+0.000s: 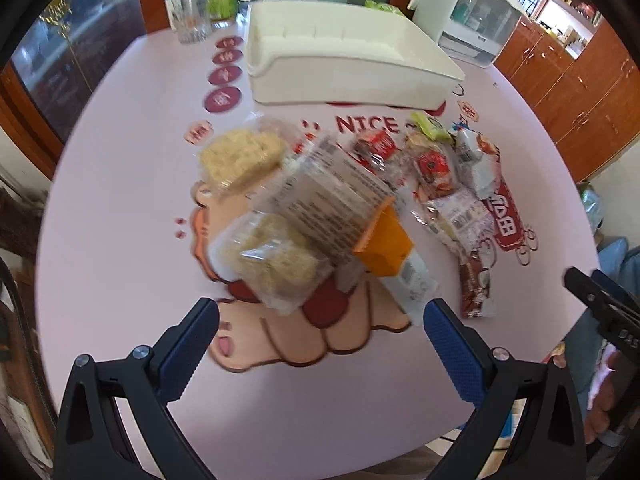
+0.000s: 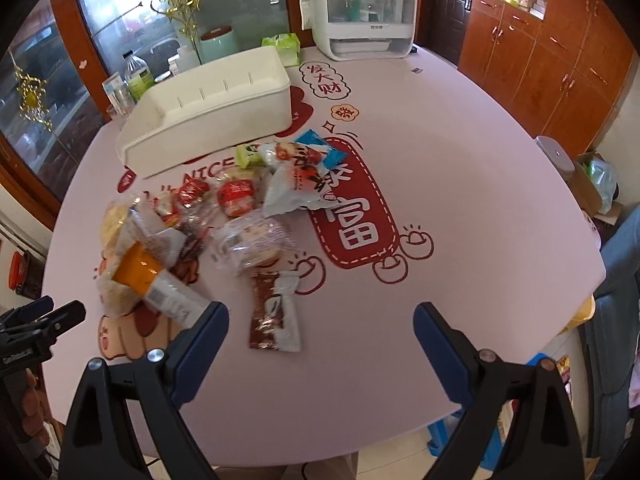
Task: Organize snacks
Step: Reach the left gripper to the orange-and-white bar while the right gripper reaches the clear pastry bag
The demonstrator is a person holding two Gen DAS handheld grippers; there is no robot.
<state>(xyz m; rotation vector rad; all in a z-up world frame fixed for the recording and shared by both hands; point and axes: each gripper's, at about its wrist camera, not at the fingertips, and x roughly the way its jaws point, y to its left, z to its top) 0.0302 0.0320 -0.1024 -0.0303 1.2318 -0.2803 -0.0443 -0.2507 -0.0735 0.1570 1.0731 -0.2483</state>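
Observation:
A heap of wrapped snacks lies mid-table: clear packs of pale noodle cakes (image 1: 276, 264), an orange-ended packet (image 1: 380, 248), red-wrapped pieces (image 1: 434, 168), a white and blue bag (image 2: 304, 176) and a brown bar (image 2: 274, 312). Behind the heap stands an empty white bin (image 1: 344, 64) (image 2: 208, 116). My left gripper (image 1: 322, 320) is open, low over the near edge of the heap, nothing between its blue pads. My right gripper (image 2: 320, 324) is open too, just in front of the brown bar, holding nothing.
The pink table (image 2: 460, 208) carries red printed motifs. Glasses and bottles (image 1: 200, 12) stand at the back left, a white appliance (image 2: 360, 12) at the back. Wooden cabinets (image 2: 560, 60) line the right. A person's hand (image 1: 604, 404) shows at the right edge.

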